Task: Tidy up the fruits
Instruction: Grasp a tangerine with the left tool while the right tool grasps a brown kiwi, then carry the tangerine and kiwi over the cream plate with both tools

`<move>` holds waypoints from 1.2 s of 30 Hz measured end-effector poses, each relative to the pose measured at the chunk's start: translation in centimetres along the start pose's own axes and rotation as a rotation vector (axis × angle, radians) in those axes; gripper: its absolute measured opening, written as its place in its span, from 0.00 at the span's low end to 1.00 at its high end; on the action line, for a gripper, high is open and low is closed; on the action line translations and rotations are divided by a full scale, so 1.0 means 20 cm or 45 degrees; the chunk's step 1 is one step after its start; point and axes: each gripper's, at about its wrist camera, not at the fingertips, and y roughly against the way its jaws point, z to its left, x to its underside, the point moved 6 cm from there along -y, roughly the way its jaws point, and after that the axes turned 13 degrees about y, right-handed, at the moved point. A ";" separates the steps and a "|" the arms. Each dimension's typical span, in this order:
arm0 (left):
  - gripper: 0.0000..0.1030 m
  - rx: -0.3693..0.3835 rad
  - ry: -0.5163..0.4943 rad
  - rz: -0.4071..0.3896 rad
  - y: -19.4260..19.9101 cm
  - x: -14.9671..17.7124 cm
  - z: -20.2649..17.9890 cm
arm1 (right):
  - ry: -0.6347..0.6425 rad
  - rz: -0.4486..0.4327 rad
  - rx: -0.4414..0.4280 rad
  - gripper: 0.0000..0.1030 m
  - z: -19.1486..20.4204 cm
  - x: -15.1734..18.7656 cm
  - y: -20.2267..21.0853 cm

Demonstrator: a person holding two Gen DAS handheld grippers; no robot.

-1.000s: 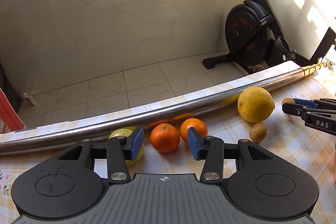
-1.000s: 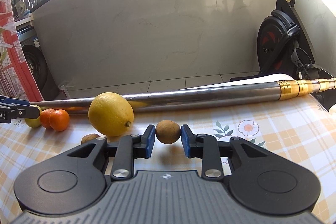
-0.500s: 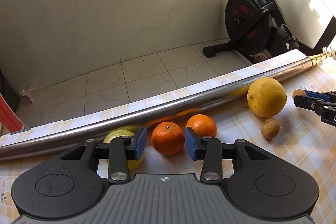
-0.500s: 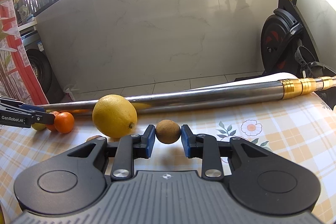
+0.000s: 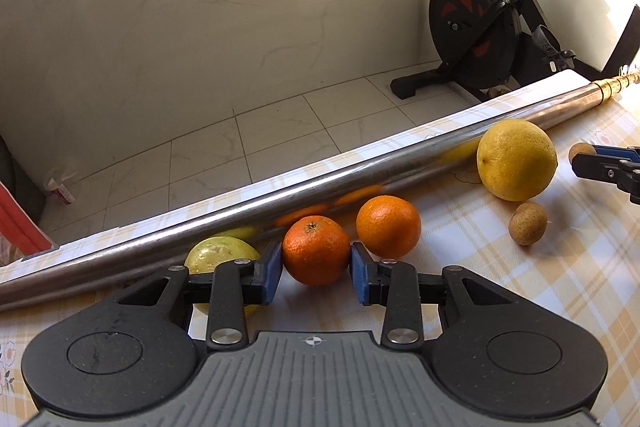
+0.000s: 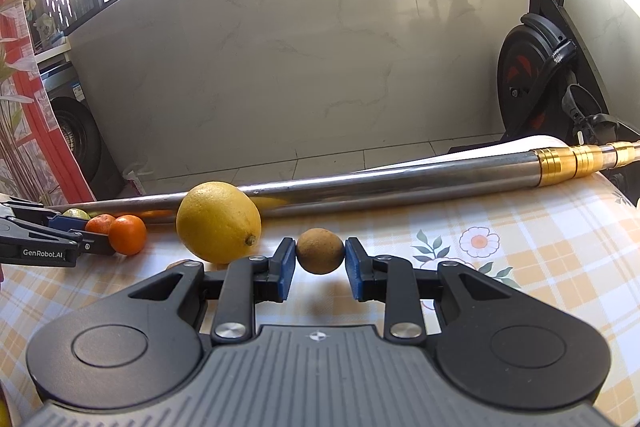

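My left gripper (image 5: 316, 269) is clamped on an orange (image 5: 316, 251): both blue pads (image 5: 273, 273) press against its sides, and the fruit sits on the checked tablecloth (image 5: 540, 287) between them. Just to its right, touching or nearly so, is a second orange (image 5: 389, 226). Behind my left finger lies a pale yellow-green fruit (image 5: 218, 254), partly hidden, so I can't say for sure what kind it is. All three sit close against a long steel pipe (image 5: 256, 211) that runs along the far edge of the table.

My right gripper (image 6: 320, 269) is clenched on a small brown fruit (image 6: 320, 251), its pads tight against both sides. From this view the fruit seems lifted a little off the cloth, with its shadow below, though I can't be certain. A big lemon (image 6: 219, 221) rests just to the left of it, near the pipe, whose brass-coloured end (image 6: 576, 161) sticks out past the table on the right. In the left wrist view another small brown fruit (image 5: 527, 223) lies on the cloth just below the lemon, and my right gripper shows at the right edge with its brown fruit between the tips.

No bowl, basket or tray shows in either view; every fruit is either on the bare cloth or in my grip. Beyond the table there is a tiled floor, a pale wall and an exercise bike (image 5: 480, 31) at the right.
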 end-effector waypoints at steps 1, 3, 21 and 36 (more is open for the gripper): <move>0.37 0.004 0.023 -0.009 0.02 0.00 0.02 | 0.000 -0.001 -0.001 0.29 0.00 0.00 0.00; 0.37 0.009 0.058 -0.019 0.07 0.00 0.03 | -0.007 -0.002 -0.004 0.29 0.00 0.00 0.00; 0.37 0.087 0.176 -0.243 0.83 0.05 0.10 | -0.250 0.008 0.018 0.29 -0.02 0.09 0.34; 0.38 0.004 0.159 -0.336 1.59 0.29 0.22 | -0.051 -0.151 -0.049 0.29 0.35 -0.25 1.06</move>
